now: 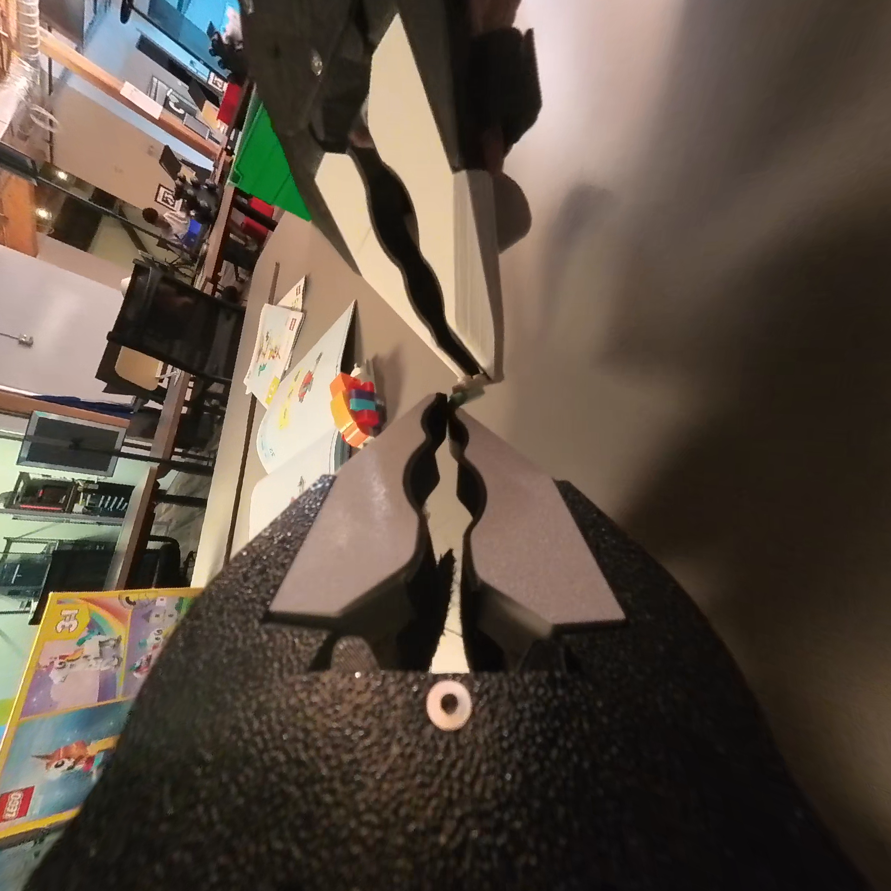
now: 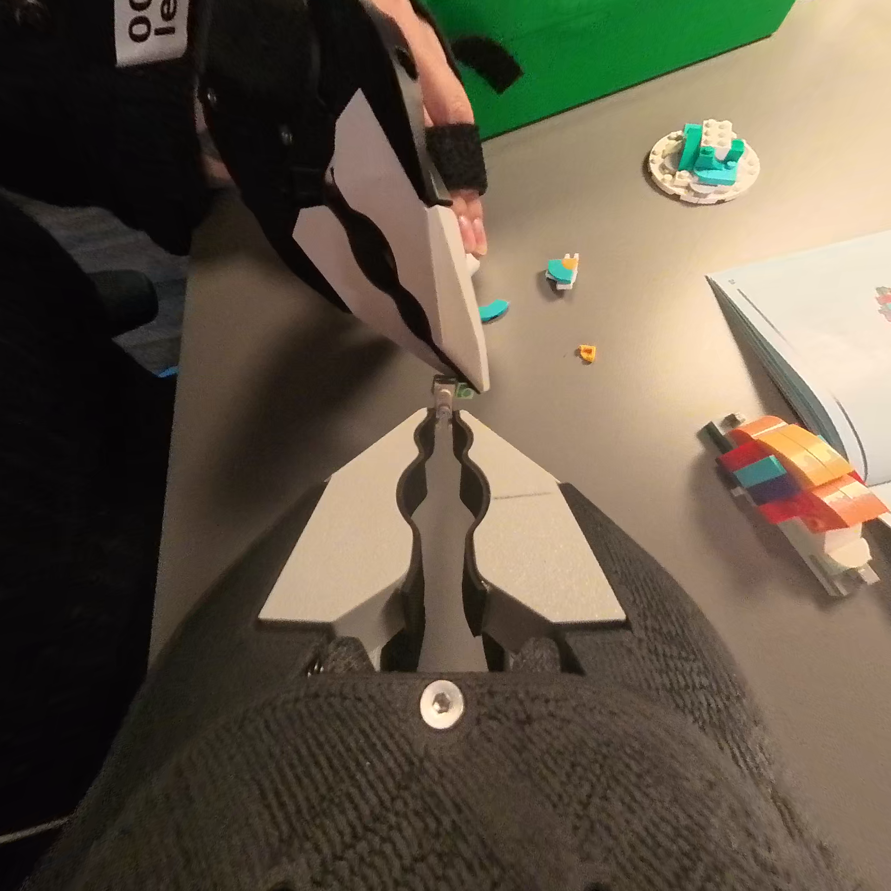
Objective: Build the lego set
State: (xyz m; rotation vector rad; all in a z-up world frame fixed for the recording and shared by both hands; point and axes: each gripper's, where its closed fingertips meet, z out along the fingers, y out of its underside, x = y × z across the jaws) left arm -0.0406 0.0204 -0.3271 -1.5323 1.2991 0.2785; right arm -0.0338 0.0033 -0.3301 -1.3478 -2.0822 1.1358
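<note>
While the left gripper (image 2: 460, 381) is pinching a tiny grey-and-green lego piece (image 2: 451, 389) at frame centre, the right gripper (image 2: 444, 415) is pinching its thin grey peg; joining looks underway, calling next for aligned pressing above the grey table (image 2: 627, 299).

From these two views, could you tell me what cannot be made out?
- Small pieces between the two gripper tips: too tiny and blurred in both views to tell their shape.
- Teal piece: partly behind the left gripper, right wrist view.
- Booklet: cut off by the right edge.
</note>
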